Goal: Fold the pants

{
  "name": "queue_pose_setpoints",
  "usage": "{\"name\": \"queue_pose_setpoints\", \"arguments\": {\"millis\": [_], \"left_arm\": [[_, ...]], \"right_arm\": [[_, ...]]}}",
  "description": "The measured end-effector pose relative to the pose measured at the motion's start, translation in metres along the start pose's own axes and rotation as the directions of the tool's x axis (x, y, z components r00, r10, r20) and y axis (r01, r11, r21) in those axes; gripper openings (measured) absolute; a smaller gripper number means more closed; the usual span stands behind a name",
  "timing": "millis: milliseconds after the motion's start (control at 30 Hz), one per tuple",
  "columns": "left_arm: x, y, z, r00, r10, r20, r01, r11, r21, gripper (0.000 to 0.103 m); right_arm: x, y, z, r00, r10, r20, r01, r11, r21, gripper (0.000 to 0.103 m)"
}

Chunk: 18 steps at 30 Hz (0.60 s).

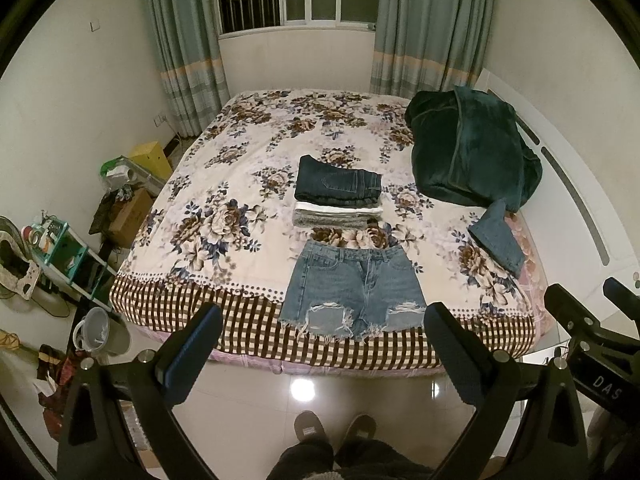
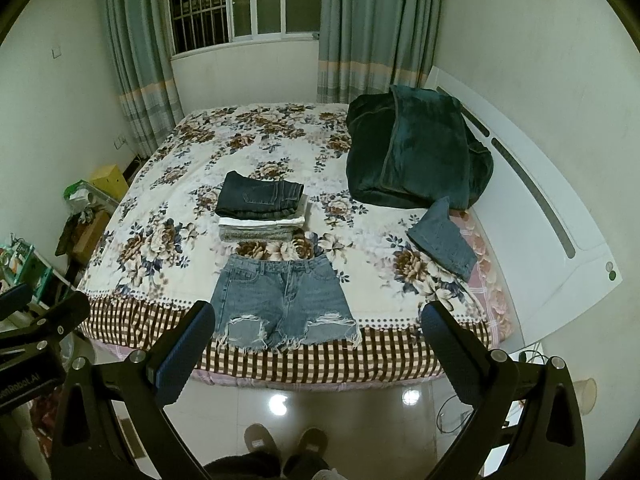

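Bed (image 1: 224, 184) w/ denim shorts (image 1: 352, 294) flat, both tools spread, off fabric.

The lower garments of the folded stack (image 1: 338, 210) show only their edges beneath the dark jeans (image 1: 338, 184). A fold hides the inside of the green blanket (image 2: 420, 152). The slippers (image 2: 284, 446) are partly covered by trouser legs. Shelf clutter (image 1: 48, 236) is too small to identify.
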<state>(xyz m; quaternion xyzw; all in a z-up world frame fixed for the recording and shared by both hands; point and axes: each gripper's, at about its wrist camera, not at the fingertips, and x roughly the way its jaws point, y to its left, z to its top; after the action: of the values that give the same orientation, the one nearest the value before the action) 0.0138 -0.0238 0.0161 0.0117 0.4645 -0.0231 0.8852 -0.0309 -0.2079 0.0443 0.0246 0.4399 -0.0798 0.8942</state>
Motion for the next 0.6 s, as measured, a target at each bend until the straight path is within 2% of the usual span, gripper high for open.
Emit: {"name": "queue_pose_setpoints", "arguments": {"millis": [600], "left_arm": [[-0.0005,0.0031,-0.0037,1.000,-0.003,0.004,0.003,1.000,-0.001,0.103]], "right_arm": [[-0.0030,0.0044,0.0028,1.000,-0.001,-0.001,0.001,1.000,-0.004,0.103]]}}
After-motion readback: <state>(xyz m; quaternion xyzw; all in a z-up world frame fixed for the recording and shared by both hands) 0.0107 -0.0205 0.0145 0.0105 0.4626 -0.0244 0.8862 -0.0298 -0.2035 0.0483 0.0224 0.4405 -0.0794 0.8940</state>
